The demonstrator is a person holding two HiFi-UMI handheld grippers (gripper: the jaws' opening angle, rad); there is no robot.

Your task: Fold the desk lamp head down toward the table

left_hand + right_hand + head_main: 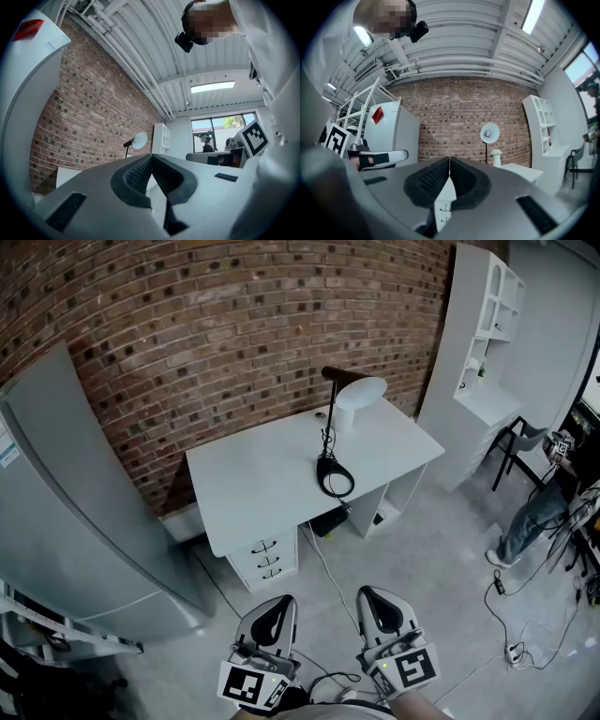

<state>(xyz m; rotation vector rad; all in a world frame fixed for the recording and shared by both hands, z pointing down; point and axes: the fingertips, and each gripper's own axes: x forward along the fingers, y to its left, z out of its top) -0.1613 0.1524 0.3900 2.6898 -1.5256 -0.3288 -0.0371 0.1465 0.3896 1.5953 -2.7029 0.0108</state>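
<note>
A brick wall [234, 324] fills the back of the room, with a tall grey fridge [66, 502] set against it at the left and a white shelf unit [478, 324] at the right. Between them a white desk [253, 474] is placed, drawers [265, 559] under its front edge. The desk lamp [359, 399] is seen toward the desk's back right – its head raised on a thin dark stem, its ring base nearer the front edge. Both tongs are held low, well apart from the desk: the left gripper [280, 602] and the right gripper [374, 595] each have their jaws pressed together – nothing is gripped.
</note>
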